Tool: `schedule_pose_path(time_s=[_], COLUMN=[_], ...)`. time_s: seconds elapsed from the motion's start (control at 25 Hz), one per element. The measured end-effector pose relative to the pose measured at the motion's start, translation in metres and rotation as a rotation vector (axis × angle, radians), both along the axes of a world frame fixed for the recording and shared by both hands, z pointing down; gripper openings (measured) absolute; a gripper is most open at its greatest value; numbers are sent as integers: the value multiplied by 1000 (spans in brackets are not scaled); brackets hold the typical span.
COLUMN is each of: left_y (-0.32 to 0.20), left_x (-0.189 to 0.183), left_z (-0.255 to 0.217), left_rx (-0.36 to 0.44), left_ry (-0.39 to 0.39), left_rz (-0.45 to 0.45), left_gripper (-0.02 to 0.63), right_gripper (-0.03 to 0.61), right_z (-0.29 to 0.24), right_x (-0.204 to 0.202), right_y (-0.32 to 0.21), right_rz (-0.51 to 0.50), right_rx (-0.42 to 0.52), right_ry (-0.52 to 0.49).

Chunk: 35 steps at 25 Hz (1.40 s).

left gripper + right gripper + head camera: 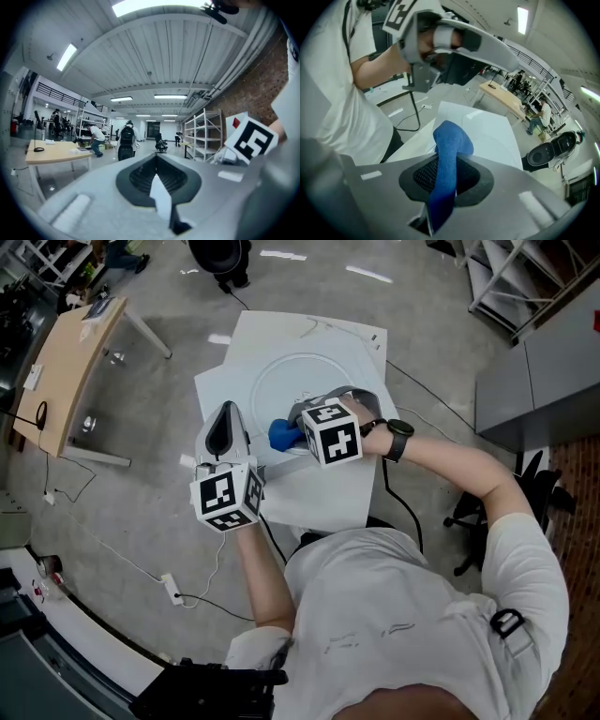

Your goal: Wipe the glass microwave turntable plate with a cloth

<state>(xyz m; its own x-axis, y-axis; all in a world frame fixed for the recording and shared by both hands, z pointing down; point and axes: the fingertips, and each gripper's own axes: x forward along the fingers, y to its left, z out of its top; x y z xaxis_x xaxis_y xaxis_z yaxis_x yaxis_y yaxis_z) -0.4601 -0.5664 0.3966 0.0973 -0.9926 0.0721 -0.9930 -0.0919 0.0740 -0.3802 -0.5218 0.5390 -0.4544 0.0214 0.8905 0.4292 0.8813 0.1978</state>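
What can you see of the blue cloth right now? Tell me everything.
The blue cloth is a soft, finely textured fabric, bunched into a strip and pinched in the shut claw of the right gripper. Its rounded free end sticks out past the claw by the near rim of the glass plate; contact with the glass cannot be told.

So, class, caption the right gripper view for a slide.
Right gripper shut on a blue cloth, white table beyond.

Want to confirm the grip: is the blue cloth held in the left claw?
No, the cloth is clamped in the right claw, as the right gripper view shows.
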Motion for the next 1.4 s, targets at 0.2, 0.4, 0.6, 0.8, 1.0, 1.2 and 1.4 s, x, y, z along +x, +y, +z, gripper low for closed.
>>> schedule_pose_path(time_s=[0.2, 0.4, 0.6, 0.8, 1.0, 1.2, 1.4], left_y=[12, 20, 21, 13, 2, -6, -11], left_x=[-13, -19, -22, -16, 2, 10, 13], left_z=[1, -1, 0, 1, 1, 4, 5], left_rx=[-3, 1, 1, 4, 2, -5, -10], left_ry=[-4, -7, -7, -2, 3, 4, 7], left_rz=[-34, -52, -54, -34, 11, 36, 48], left_gripper=[2, 2, 2, 2, 2, 2, 2], right_gripper=[69, 71, 71, 71, 72, 74, 74], right_z=[2, 4, 8, 4, 6, 10, 4], right_x=[-46, -53, -11, 48, 105, 132, 121], right_y=[-43, -115, -166, -180, -155, -98, -49], right_rz=[83, 227, 351, 397, 375, 336, 225], right_rx=[35, 114, 132, 143, 93, -54, -94], right_ry=[-79, -130, -86, -17, 56, 80, 86])
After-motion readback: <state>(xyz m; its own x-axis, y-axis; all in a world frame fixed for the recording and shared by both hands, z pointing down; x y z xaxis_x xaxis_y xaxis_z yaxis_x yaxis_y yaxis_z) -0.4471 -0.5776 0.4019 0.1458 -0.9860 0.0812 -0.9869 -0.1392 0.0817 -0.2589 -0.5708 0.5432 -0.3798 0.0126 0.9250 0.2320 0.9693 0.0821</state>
